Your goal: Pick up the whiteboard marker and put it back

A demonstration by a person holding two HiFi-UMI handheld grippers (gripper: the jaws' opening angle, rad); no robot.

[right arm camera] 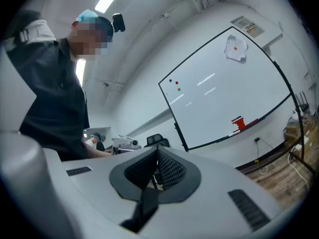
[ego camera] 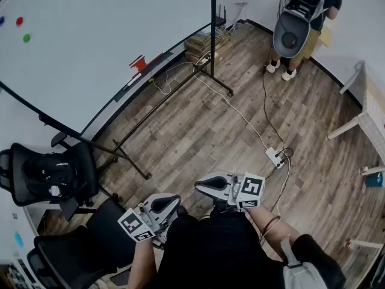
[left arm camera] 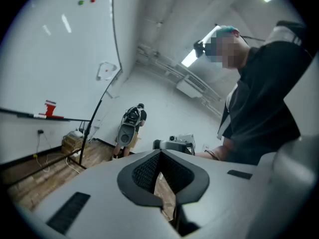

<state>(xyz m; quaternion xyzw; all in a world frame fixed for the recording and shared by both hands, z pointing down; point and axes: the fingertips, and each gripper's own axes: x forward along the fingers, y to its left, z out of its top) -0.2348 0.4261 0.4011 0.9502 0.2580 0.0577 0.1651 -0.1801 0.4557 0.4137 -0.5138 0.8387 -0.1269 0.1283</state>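
I hold both grippers close to my body, above the wood floor (ego camera: 198, 131). The left gripper (ego camera: 171, 202) has its jaws together at the tips, with nothing between them. The right gripper (ego camera: 201, 185) is the same: jaws meeting, and empty.

The marker (right arm camera: 234, 133) lies on the ledge at the bottom edge of the whiteboard (ego camera: 90, 35), just beside a red block (ego camera: 142, 62). It is well apart from both grippers. It looks very small, so I cannot tell its details.

Two black chairs (ego camera: 54, 173) stand to my left, near the whiteboard's stand. A power strip (ego camera: 277, 157) lies on the floor with its cable. Another person (ego camera: 301, 23) stands by the far wall.
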